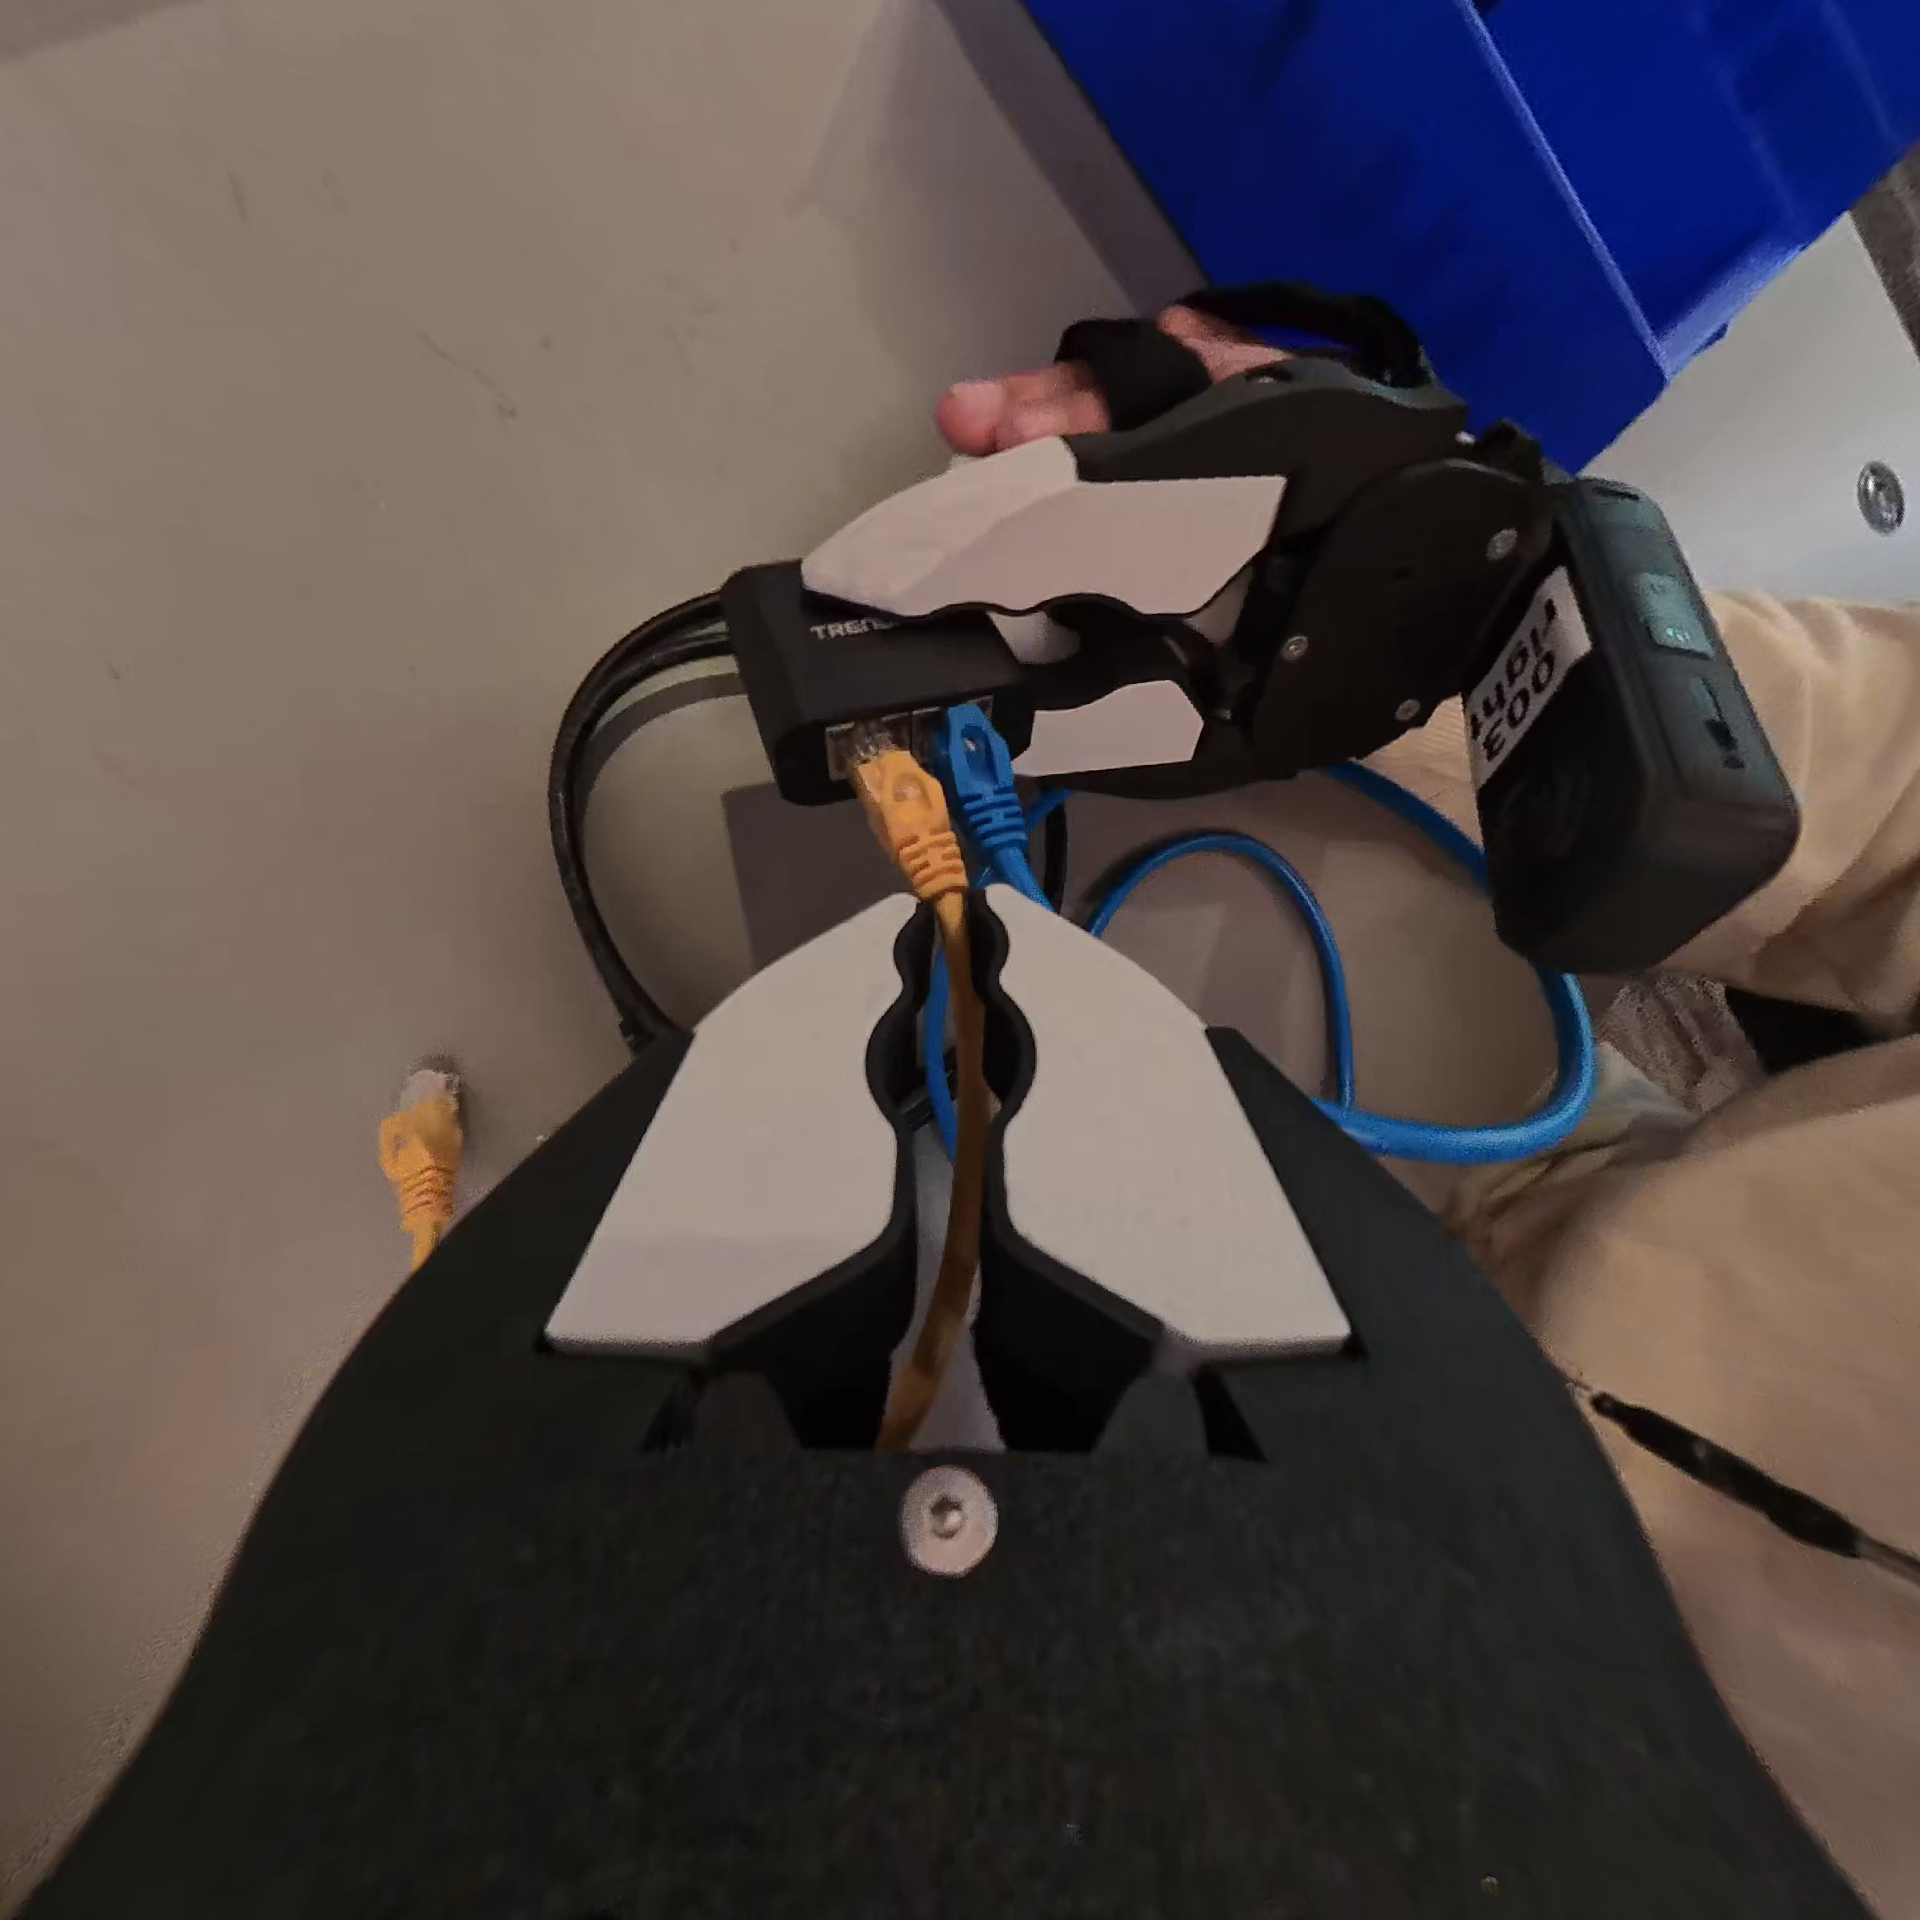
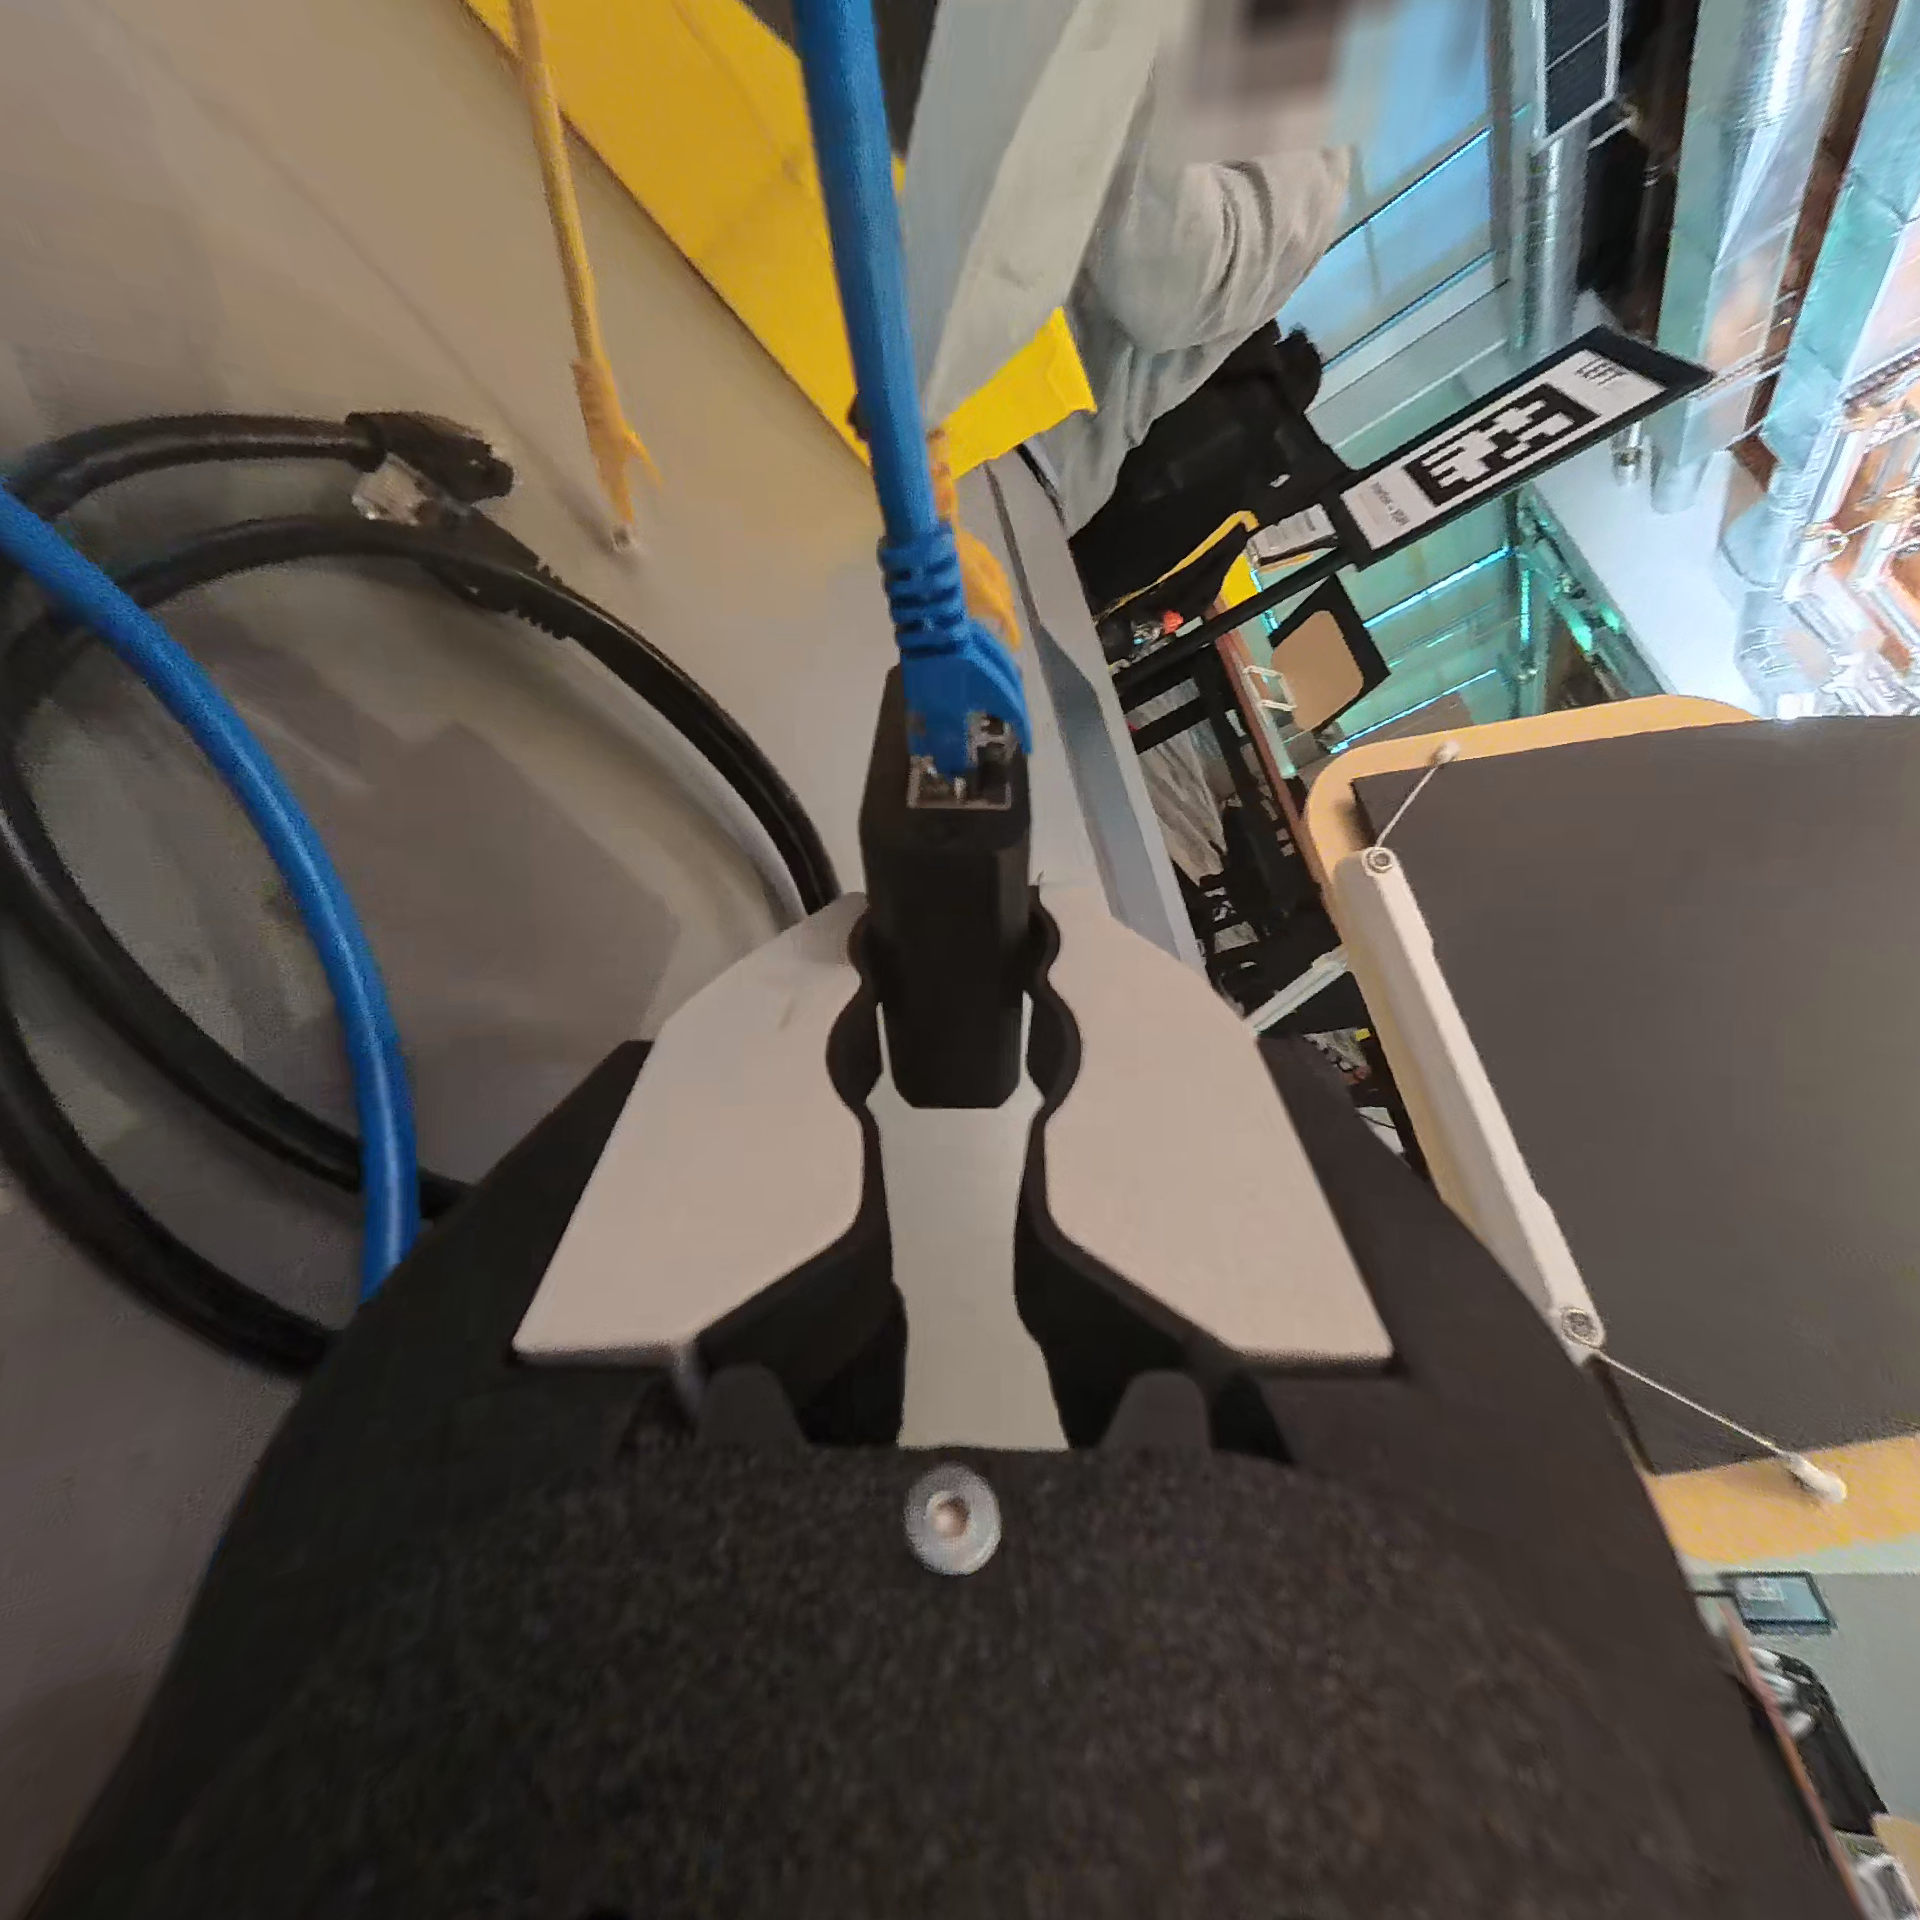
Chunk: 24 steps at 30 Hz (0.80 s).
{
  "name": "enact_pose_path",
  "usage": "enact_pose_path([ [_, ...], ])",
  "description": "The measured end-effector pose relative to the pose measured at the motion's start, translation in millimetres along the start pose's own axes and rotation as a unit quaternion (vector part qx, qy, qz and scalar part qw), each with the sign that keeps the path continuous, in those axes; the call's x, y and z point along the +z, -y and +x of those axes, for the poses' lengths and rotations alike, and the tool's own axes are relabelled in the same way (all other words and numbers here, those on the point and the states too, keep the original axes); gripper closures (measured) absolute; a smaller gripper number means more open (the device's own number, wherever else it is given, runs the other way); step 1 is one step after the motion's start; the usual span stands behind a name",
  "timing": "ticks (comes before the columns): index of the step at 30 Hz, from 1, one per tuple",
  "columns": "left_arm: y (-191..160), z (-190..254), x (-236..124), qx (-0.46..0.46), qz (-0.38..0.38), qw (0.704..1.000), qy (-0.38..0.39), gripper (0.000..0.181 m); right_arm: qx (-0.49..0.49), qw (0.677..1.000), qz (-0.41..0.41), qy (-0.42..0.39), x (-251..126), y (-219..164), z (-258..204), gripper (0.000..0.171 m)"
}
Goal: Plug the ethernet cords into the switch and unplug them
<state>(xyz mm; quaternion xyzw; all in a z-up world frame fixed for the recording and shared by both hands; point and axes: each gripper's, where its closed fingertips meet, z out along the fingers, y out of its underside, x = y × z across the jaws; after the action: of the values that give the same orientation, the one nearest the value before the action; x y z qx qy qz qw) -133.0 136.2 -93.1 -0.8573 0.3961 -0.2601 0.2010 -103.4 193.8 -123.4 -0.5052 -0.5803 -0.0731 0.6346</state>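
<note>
- Closest in, the left gripper [image 1: 951, 914] pinches the yellow cord [image 1: 961, 1049] just behind its plug [image 1: 902, 805], at a port.
- Right gripper [image 2: 951, 935] clamps the switch [image 2: 943, 914] above the tabletop [image 1: 312, 416], blue cord [image 2: 940, 634] seated.
- Advice: brace the switch, keep the plug square to the port.

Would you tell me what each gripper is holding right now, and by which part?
The left gripper pinches the yellow ethernet cord just behind its plug; the right gripper clamps the black switch by its end.
</note>
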Motion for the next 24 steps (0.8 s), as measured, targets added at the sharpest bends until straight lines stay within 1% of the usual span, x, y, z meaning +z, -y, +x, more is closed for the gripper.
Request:
enact_pose_path([
  [3,8,1,-2,-0.018,0.016,1.0,-0.001,0.176,0.008,1.0,0.019,-0.004,-4,3,5,0.147],
  [5,8,1,0,-0.014,0.009,1.0,0.001,0.176,-0.01,1.0,0.013,-0.017,-6,2,7,0.148],
  [9,7,1,3,-0.011,0.001,1.0,0.001,0.175,-0.014,1.0,0.008,-0.017,-7,2,7,0.148],
  [14,3,-20,7,-0.009,0.0,0.998,0.062,0.176,-0.023,1.0,0.009,-0.007,-6,5,1,0.148],
  [17,5,-20,7,-0.021,0.022,0.998,0.046,0.176,-0.014,1.0,0.008,-0.01,-6,5,2,0.148],
  [20,1,-21,7,-0.011,0.022,0.999,0.046,0.176,-0.009,1.0,0.008,0.006,-3,5,-4,0.148],
  [24,7,-19,-1,-0.023,0.057,0.998,-0.004,0.176,0.026,0.999,0.04,0.001,-6,12,2,0.147],
])
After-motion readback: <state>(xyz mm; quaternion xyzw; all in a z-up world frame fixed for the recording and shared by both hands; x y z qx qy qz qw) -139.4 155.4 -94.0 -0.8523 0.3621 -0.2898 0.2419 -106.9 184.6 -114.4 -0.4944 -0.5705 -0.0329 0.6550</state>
